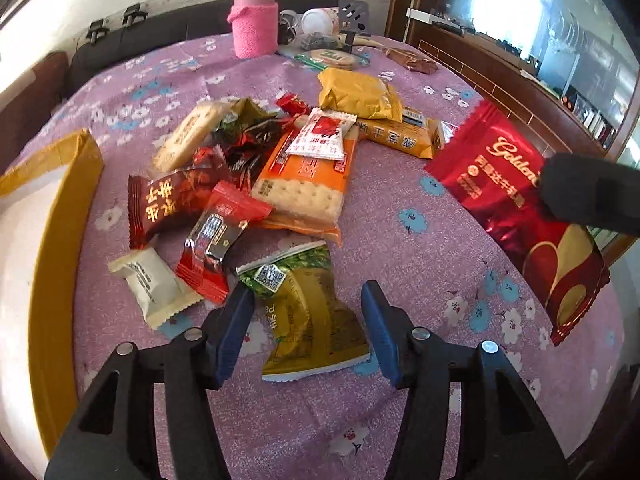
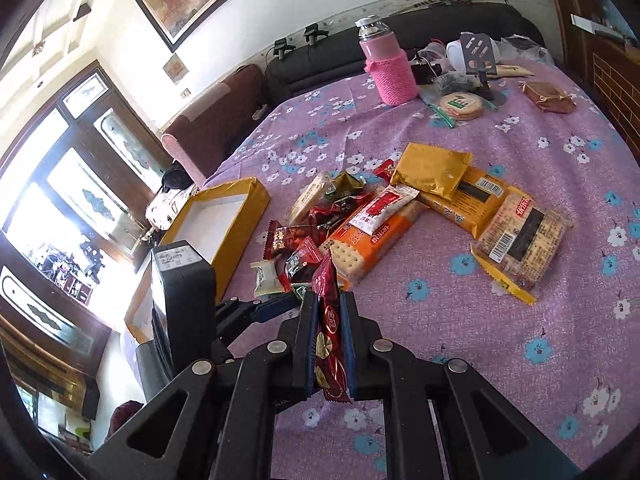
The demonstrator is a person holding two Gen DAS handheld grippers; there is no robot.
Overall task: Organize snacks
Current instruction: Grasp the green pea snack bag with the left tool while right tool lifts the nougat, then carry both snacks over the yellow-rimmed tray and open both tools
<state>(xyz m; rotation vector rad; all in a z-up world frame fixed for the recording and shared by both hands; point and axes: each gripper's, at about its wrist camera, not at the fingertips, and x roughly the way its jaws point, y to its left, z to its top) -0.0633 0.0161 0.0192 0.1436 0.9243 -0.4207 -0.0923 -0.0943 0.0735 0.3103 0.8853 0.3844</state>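
Observation:
A heap of snack packets (image 1: 256, 168) lies on the purple flowered tablecloth (image 1: 400, 216). My left gripper (image 1: 308, 300) is open, low over a green and gold packet (image 1: 308, 308) that lies between its blue fingers. My right gripper (image 2: 330, 312) is shut on a red Golden packet (image 2: 330, 320), held edge-on above the cloth. That packet (image 1: 520, 208) hangs at the right of the left wrist view. A yellow open box (image 2: 224, 216) with a white inside sits left of the heap; it also shows in the left wrist view (image 1: 60, 240).
A pink knitted-sleeve bottle (image 2: 388, 68) stands at the far side with a white cup (image 2: 456, 54), a round biscuit pack (image 2: 460, 106) and a brown packet (image 2: 548, 98). Cracker packs (image 2: 524, 240) lie right of the heap. A sofa (image 2: 224, 120) lies beyond the table.

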